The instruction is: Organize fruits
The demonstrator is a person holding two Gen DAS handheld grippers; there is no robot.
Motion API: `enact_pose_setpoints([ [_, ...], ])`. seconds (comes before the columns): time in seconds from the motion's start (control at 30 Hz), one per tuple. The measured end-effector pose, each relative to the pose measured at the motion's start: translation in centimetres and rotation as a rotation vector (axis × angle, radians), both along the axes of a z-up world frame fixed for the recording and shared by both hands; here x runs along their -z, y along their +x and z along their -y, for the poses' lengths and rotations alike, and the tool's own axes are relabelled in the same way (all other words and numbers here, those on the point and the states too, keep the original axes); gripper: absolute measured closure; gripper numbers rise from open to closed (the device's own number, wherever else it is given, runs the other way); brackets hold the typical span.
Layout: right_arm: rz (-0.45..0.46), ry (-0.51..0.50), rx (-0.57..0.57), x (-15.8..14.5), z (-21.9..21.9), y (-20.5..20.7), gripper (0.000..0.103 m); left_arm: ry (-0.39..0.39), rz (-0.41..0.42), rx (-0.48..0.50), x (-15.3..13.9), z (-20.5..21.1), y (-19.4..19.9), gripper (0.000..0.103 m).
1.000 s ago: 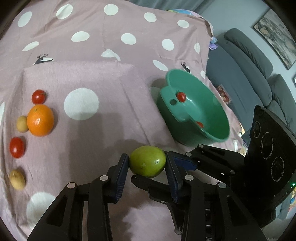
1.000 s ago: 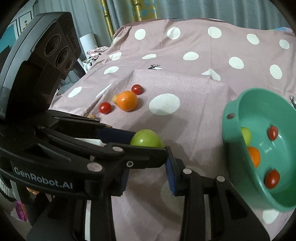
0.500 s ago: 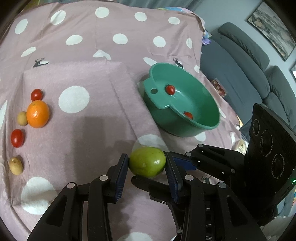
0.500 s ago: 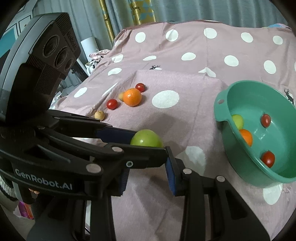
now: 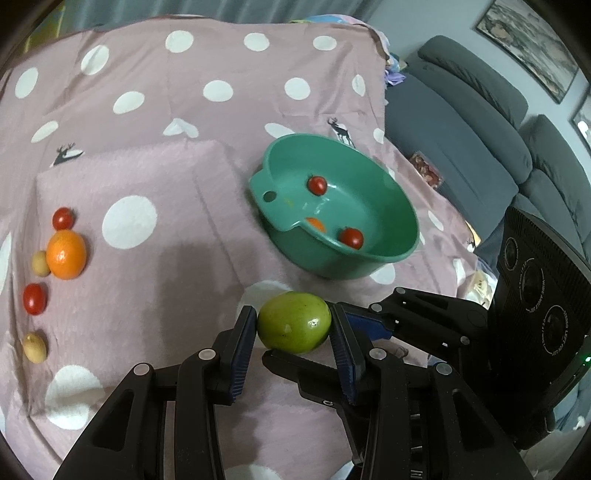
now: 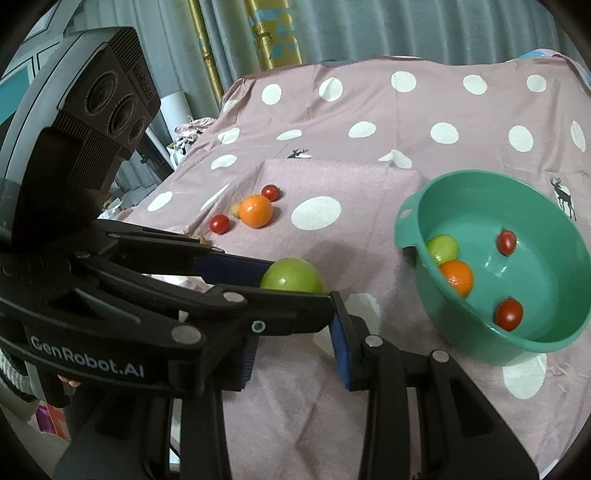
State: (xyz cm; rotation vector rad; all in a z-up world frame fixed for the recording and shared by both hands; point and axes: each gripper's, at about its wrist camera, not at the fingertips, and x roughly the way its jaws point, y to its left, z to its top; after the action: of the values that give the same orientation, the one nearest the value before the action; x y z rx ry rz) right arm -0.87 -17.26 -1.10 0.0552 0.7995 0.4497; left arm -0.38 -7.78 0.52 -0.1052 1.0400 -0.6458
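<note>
My left gripper (image 5: 293, 326) is shut on a green apple (image 5: 293, 321), held above the cloth in front of the green bowl (image 5: 391, 206). The apple also shows in the right wrist view (image 6: 291, 275). The bowl (image 6: 546, 221) holds two cherry tomatoes, an orange (image 6: 456, 277) and a green fruit (image 6: 441, 248). My right gripper (image 6: 295, 349) is open and empty, just under the left gripper. An orange (image 5: 66, 254), cherry tomatoes (image 5: 35, 299) and small yellow fruits (image 5: 35, 347) lie on the cloth at the left.
A pink polka-dot cloth (image 5: 155, 110) covers the surface, with a raised square patch in the middle. A grey sofa (image 5: 480, 122) stands beyond the right edge. Curtains (image 6: 280, 33) hang behind the far edge.
Both grippers have pulled back and risen, with the green apple still in the left one. The bowl and loose fruits look farther away. The fruits themselves have not moved.
</note>
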Motion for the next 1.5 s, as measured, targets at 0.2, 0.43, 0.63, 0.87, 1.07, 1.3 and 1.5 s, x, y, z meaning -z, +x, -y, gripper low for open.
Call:
enact_pose_setpoints([
  [0.2, 0.021, 0.01, 0.03, -0.6, 1.4, -0.4, 0.067, 0.005, 0.021, 0.021, -0.7, 1.5, 0.0, 0.063],
  [0.43, 0.032, 0.006, 0.071, -0.8, 3.5, -1.1, 0.067, -0.002, 0.025, 0.056, -0.8, 3.7, 0.2, 0.063],
  [0.63, 0.058, 0.009, 0.111, -1.3, 5.2, -1.4, 0.067, -0.004, 0.047, 0.091, -1.5, 5.6, 0.7, 0.063],
  [0.87, 0.086, 0.001, 0.145, -1.8, 6.9, -1.1, 0.067, -0.014, 0.065, 0.119, -2.0, 7.5, 1.7, 0.063],
  [1.07, 0.1, 0.004, 0.171, -1.9, 7.8, -0.6, 0.067, -0.003, 0.073, 0.142, -2.1, 8.6, 2.7, 0.063],
  [1.3, 0.11, 0.026, 0.198, -1.8, 8.9, 0.0, 0.067, 0.027, 0.084, 0.169, -2.3, 9.8, 3.5, 0.063],
  [1.5, 0.111, 0.032, 0.211, -1.6, 9.8, 0.5, 0.067, 0.034, 0.085, 0.183, -2.2, 10.7, 4.3, 0.063],
])
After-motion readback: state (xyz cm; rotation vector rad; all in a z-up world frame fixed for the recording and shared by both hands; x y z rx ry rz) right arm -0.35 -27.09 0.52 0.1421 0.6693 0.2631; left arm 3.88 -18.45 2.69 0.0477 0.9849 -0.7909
